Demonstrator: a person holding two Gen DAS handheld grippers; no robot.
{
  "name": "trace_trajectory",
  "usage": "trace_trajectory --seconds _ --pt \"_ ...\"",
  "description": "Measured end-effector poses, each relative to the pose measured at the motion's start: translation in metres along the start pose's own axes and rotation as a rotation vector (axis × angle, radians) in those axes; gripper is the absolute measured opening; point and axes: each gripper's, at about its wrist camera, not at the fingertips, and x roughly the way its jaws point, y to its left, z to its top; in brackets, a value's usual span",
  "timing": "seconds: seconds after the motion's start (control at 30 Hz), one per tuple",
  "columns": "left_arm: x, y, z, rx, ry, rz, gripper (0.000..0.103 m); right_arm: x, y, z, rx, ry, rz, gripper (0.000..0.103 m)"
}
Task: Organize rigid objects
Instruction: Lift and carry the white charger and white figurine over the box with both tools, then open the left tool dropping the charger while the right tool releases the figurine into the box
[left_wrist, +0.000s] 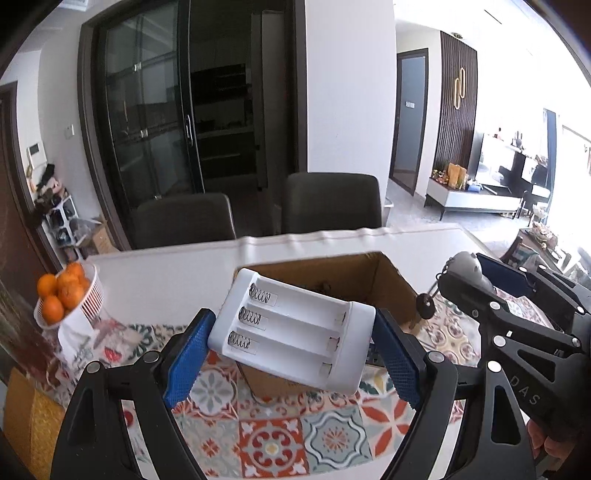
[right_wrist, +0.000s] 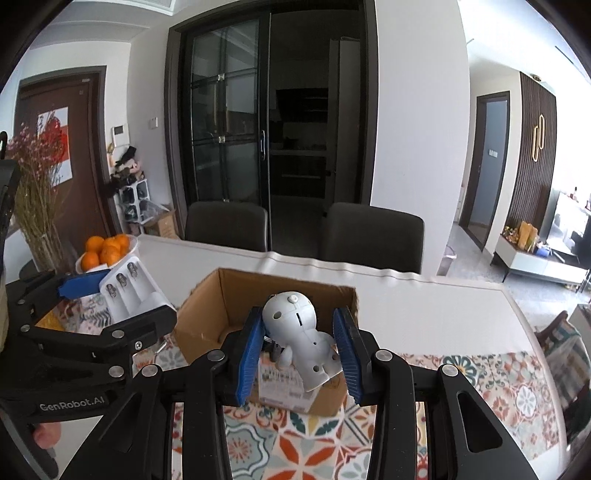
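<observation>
1. Left gripper (left_wrist: 291, 347), jaws half apart, clamped the white charger (left_wrist: 291, 332) at frame centre, tilted; it could slip out.
2. Right gripper (right_wrist: 301, 349), jaws narrow, pinched the toy (right_wrist: 299, 332), lower centre.
3. Box (right_wrist: 207, 310) sat behind; a drop could miss it.

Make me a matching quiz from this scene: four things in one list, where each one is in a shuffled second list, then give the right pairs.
Things:
1. battery charger
2. white toy figure
3. oranges
4. cardboard box

Places:
A. in a white basket
B. between the right gripper's pads
C. on the patterned tablecloth
D. between the left gripper's pads

Pairs: 1-D, 2-B, 3-A, 4-C
</observation>
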Motion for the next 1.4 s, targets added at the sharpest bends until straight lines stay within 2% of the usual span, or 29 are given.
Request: trace_trajectory --seconds 0.17,0.4,0.7,0.9,1.1,1.4 --pt "0.016 0.001 0.015 0.014 0.006 -0.001 0.086 0.018 -0.007 0.017 0.006 0.015 -0.001 0.039" --pt "0.047 0.004 0.035 -0.004 0.069 -0.018 0.086 0.046 -0.015 0.032 0.018 0.055 0.010 0.039" --pt "0.086 0.003 0.048 -0.011 0.171 -0.002 0.086 0.092 -0.028 0.033 0.068 0.183 0.052 0.039" --pt "0.120 0.002 0.043 -0.011 0.255 -0.016 0.086 0.124 -0.034 0.022 0.101 0.287 0.059 0.039" --pt "0.153 0.004 0.029 -0.016 0.339 0.004 0.086 0.154 -0.032 0.007 0.076 0.385 0.041 0.039" --pt "0.167 0.006 0.015 -0.018 0.406 0.034 0.086 0.172 -0.029 -0.004 0.047 0.450 0.038 0.039"
